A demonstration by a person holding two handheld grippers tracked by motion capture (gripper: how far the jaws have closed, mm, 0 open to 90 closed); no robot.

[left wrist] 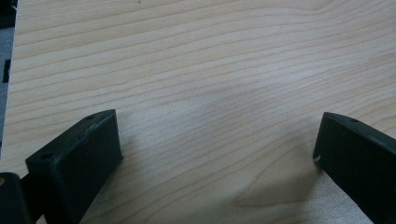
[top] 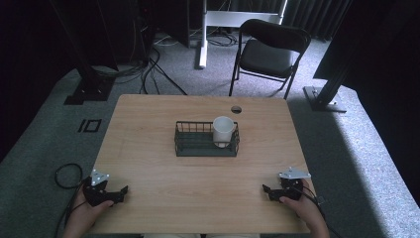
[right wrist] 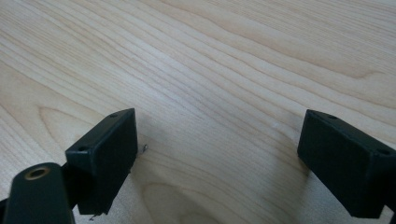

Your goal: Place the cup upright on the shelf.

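Wooden surface [top: 163, 173], pale grain, sits on grey carpet; black folding chair [top: 270, 49] stands beyond its far edge. Black wire basket [top: 195, 144] at mid-surface, slightly toward the far side. White cup [top: 223, 131] upright inside the basket, in its right end, against the right wall. Left tongs [top: 124, 191] at the near left corner of the surface, held in the person's left hand [top: 86, 213], well apart from basket; in the left gripper view the jaws stand wide apart, bare wood between them, gripping nothing. Right tongs [top: 265, 189] at the near right corner, in the right hand [top: 307, 210], likewise well apart from basket; right gripper view shows jaws spread wide over bare wood, nothing held. Small round hole [top: 236, 109] in the surface behind the basket
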